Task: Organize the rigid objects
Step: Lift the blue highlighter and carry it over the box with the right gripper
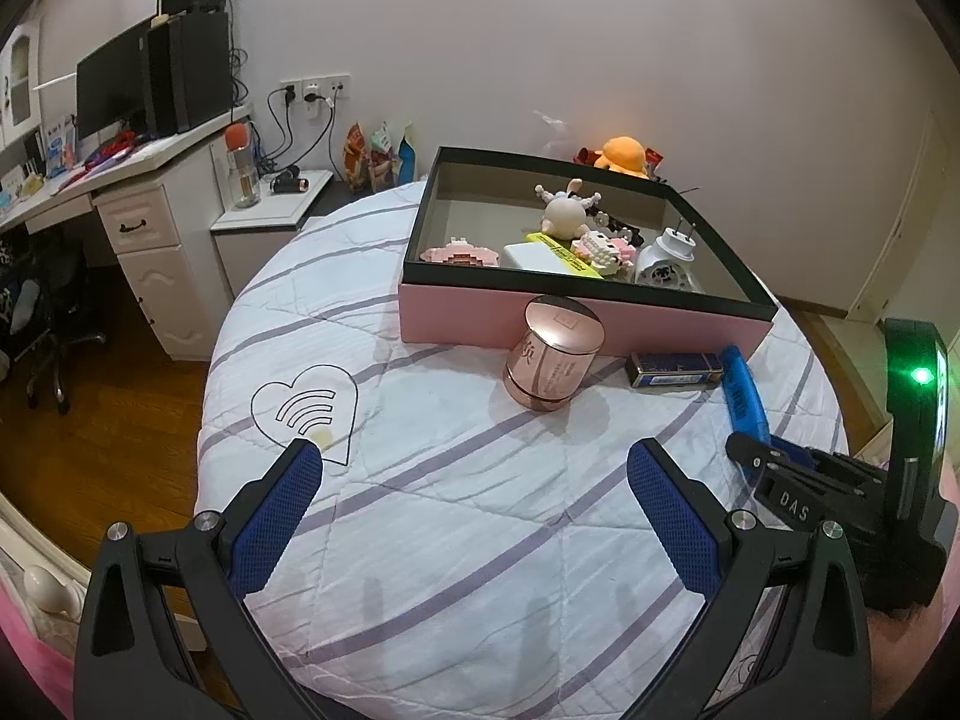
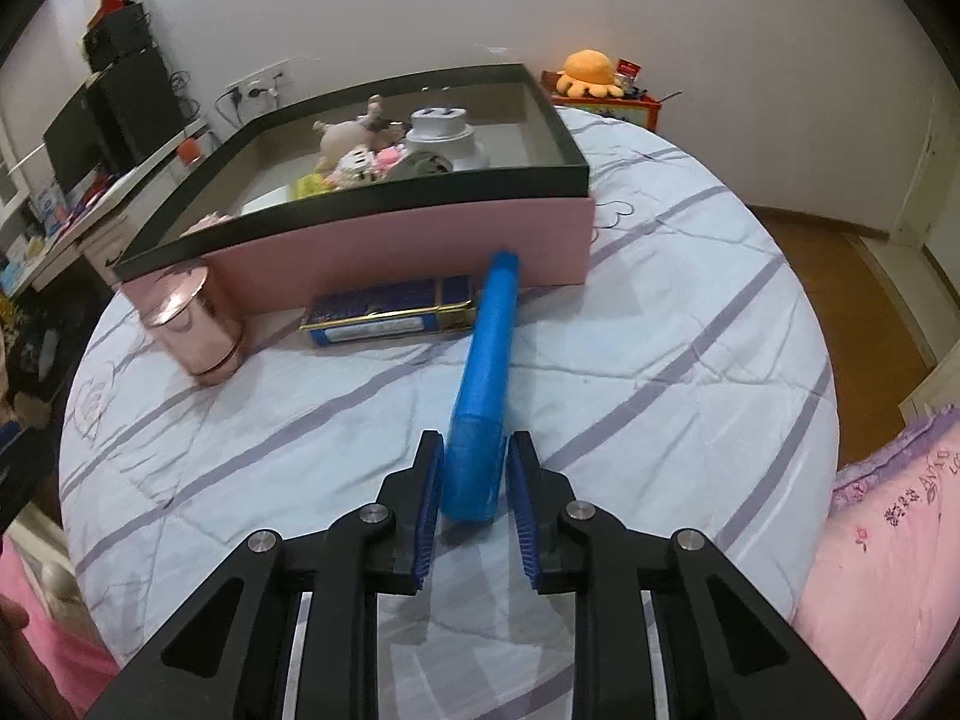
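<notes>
Right tool point(image 2: 473, 468) narrowed around the near end of a translucent blue tube point(image 2: 485, 378), pads flanking it on both sides; actual contact hard to confirm, a thin gap visible on the right pad. Tube lying on the quilted bedspread point(image 2: 660, 360), pointing away toward the pink box point(image 2: 420, 252), far tip touching or just short of the box wall. Seen from the left wrist view, same right tool point(image 1: 753, 450) at the tube's point(image 1: 743, 390) near end.

Left tool point(image 1: 474, 498) spread wide, nothing between its blue pads, hovering above the bedspread point(image 1: 480, 540) near a heart outline point(image 1: 306, 414) stitched on the fabric.

Just in front of the box point(image 1: 456, 318): a rose-gold jar point(image 1: 549, 360) standing tilted on the bed, and a flat blue tin point(image 1: 672, 369) lying beside it, between jar and tube. Same jar point(image 2: 192, 324) and tin point(image 2: 390, 312) in the right wrist view, tin close against the box wall.

Inside the black-rimmed box: a cream bunny figure point(image 1: 567, 210), a pink block piece point(image 1: 459, 255), a white block point(image 1: 531, 255), a yellow item point(image 1: 570, 252) partly hidden, a pink-and-white block toy point(image 1: 603, 249), a white plug adapter point(image 1: 669, 258).

Beyond the bed: an orange plush point(image 1: 624, 156) and a white desk point(image 1: 120, 180) with a monitor point(image 1: 108, 90).
</notes>
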`<state>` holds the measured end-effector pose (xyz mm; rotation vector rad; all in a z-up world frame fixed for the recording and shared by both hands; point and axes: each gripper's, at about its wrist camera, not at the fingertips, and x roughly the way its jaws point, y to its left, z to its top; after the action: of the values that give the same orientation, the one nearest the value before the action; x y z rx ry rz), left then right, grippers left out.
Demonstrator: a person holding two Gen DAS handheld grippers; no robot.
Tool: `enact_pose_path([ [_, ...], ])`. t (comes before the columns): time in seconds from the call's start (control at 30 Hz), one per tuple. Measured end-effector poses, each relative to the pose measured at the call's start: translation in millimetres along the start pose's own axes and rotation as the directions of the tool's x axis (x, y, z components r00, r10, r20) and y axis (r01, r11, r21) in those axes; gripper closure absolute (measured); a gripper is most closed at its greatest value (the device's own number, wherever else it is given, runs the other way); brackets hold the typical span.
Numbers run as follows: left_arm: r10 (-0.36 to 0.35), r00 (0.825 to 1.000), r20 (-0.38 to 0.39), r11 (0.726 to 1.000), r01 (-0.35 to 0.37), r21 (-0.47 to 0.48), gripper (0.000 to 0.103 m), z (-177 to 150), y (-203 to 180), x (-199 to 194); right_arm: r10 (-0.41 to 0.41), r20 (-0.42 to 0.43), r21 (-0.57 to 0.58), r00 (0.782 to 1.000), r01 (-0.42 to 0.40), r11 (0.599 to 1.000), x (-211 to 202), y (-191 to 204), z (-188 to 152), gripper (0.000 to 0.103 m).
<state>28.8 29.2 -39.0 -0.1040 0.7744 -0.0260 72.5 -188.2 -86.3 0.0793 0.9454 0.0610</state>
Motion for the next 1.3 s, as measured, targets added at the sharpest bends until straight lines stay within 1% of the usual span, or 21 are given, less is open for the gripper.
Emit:
enact_pose_path([
  [0.07, -0.002, 1.0, 0.0, 1.0, 0.002, -0.001, 0.0, 0, -1, -1, -0.011, 0.011, 0.005, 1.0, 0.011, 1.0, 1, 2, 3, 0.071],
  [0.13, -0.002, 1.0, -0.001, 1.0, 0.002, 0.0, 0.0, 0, -2, -1, -0.019, 0.009, 0.012, 1.0, 0.019, 1.0, 6, 4, 6, 0.068],
  [0.2, 0.0, 1.0, -0.001, 1.0, 0.0, 0.002, 0.0, -1, -1, -2, -0.04, 0.017, 0.005, 0.999, 0.04, 0.999, 10, 8, 9, 0.068],
  [0.23, 0.0, 1.0, -0.001, 1.0, 0.0, 0.001, 0.0, -1, -1, -2, -0.05, 0.016, -0.003, 0.999, 0.05, 0.999, 12, 9, 9, 0.069],
  [0.33, -0.001, 1.0, 0.003, 1.0, 0.001, -0.003, 0.0, -1, -1, -2, -0.073, 0.025, -0.022, 0.997, 0.073, 0.997, 13, 11, 10, 0.084],
  [0.63, -0.002, 1.0, 0.011, 1.0, 0.002, 0.003, 0.0, 0, -2, -6, -0.031, 0.034, -0.037, 0.999, 0.032, 0.999, 3, 8, 5, 0.085],
  [0.8, -0.003, 1.0, 0.011, 1.0, 0.003, 0.007, 0.0, 0, -6, -6, -0.018, 0.062, -0.044, 0.998, 0.021, 0.999, -15, 6, -1, 0.085],
  [0.97, 0.003, 1.0, 0.015, 1.0, -0.003, 0.004, 0.0, 3, -6, -5, 0.006, 0.102, -0.049, 0.995, -0.001, 0.999, -37, 3, 2, 0.086],
  [1.2, 0.012, 1.0, 0.024, 1.0, -0.011, -0.013, 0.0, 9, 1, -2, 0.072, 0.132, -0.046, 0.989, -0.066, 0.997, -58, 2, 8, 0.085],
  [1.3, 0.012, 1.0, 0.028, 1.0, -0.012, -0.013, 0.0, 12, 1, 0, 0.094, 0.15, -0.067, 0.984, -0.085, 0.994, -65, 10, 12, 0.085],
])
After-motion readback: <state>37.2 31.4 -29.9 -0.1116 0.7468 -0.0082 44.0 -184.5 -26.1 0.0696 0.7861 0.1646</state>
